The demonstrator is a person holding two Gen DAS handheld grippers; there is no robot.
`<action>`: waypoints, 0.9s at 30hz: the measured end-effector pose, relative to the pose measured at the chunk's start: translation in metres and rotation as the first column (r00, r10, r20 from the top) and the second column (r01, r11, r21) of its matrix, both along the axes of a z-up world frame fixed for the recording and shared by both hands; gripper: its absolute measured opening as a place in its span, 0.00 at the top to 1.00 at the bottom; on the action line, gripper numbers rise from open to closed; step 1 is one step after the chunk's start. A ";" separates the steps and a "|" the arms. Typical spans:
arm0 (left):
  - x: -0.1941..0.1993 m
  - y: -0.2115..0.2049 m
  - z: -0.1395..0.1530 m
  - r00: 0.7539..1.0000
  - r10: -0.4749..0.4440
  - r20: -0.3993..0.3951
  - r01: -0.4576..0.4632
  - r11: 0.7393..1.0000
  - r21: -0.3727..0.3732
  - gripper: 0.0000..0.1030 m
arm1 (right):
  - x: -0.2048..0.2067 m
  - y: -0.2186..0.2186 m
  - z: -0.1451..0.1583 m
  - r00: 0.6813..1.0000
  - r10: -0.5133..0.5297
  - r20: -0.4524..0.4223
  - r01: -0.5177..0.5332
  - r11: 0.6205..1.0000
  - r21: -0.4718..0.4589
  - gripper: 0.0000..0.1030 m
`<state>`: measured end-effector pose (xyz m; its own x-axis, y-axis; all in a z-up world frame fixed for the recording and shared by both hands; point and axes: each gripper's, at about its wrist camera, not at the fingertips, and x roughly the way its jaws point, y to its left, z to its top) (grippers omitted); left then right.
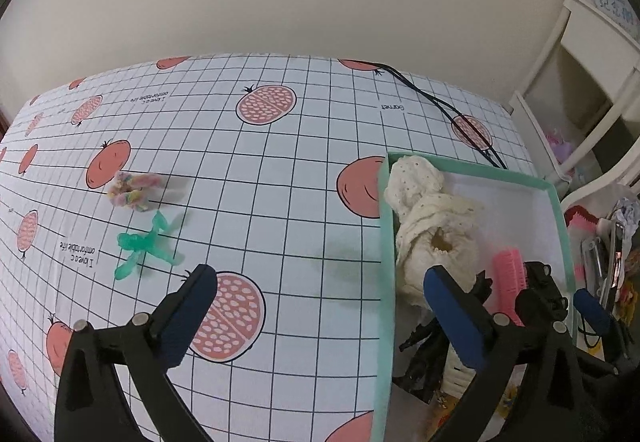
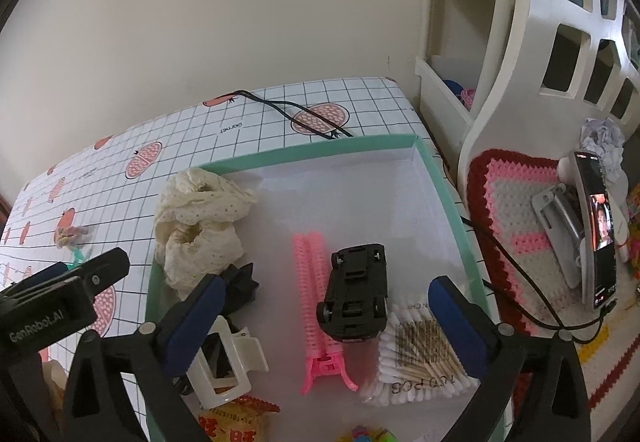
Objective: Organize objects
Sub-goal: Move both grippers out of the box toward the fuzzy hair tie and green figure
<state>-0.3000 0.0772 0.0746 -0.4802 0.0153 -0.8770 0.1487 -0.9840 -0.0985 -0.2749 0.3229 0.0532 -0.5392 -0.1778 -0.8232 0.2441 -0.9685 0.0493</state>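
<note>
Green twisted hair tie (image 1: 144,246), pastel scrunchie (image 1: 134,188) beside, checked tablecloth (image 1: 280,178)

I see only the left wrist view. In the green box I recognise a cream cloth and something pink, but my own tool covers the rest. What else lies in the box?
Observer: A black toy car lies upside down, wheels up, beside the pink hair clip.
Operator: Is anything under the car?
Observer: Its near end rests on a clear pack of cotton swabs.
Operator: And on the left side of the box?
Observer: A white claw clip lies near the cream cloth, partly behind the right tool, which is open and empty above the box.
</note>
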 end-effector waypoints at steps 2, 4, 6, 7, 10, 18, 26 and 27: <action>0.000 -0.002 -0.001 1.000 0.002 0.003 -0.002 1.000 0.007 0.00 | -0.001 -0.001 0.000 1.000 0.002 -0.001 -0.002 1.000 0.001 0.00; 0.000 -0.003 -0.001 1.000 0.004 0.003 -0.004 1.000 0.008 0.00 | -0.001 -0.004 0.000 1.000 0.004 -0.002 -0.004 1.000 0.007 0.00; 0.001 -0.005 0.000 1.000 0.004 -0.001 -0.004 1.000 0.014 0.00 | 0.000 -0.008 0.000 1.000 0.005 -0.003 -0.005 1.000 0.010 0.00; 0.000 -0.007 0.001 1.000 0.005 -0.001 -0.005 1.000 0.016 0.00 | 0.001 -0.010 0.001 1.000 0.009 -0.004 -0.009 1.000 0.011 0.00; 0.002 -0.012 0.004 1.000 0.014 -0.006 -0.014 1.000 0.025 0.00 | 0.003 -0.013 0.005 1.000 0.011 -0.012 -0.011 1.000 0.014 0.00; 0.006 -0.043 0.023 0.997 0.062 -0.048 -0.060 0.998 0.032 0.00 | 0.009 -0.030 0.028 0.997 0.019 -0.068 -0.019 1.000 -0.011 0.00; 0.012 -0.113 0.033 0.983 0.177 -0.053 -0.175 0.984 0.046 0.00 | 0.018 -0.067 0.051 0.987 0.077 -0.140 -0.083 0.996 -0.041 0.00; 0.014 -0.125 0.035 0.979 0.200 -0.048 -0.197 0.979 0.055 0.00 | 0.020 -0.072 0.052 0.985 0.087 -0.147 -0.094 0.995 -0.044 0.00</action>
<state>-0.2860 -0.0482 0.1091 -0.5239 -0.0422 -0.8507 0.3337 -0.9291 -0.1594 -0.2549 0.2513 0.1053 -0.6320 -0.2706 -0.7262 0.3389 -0.9392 0.0550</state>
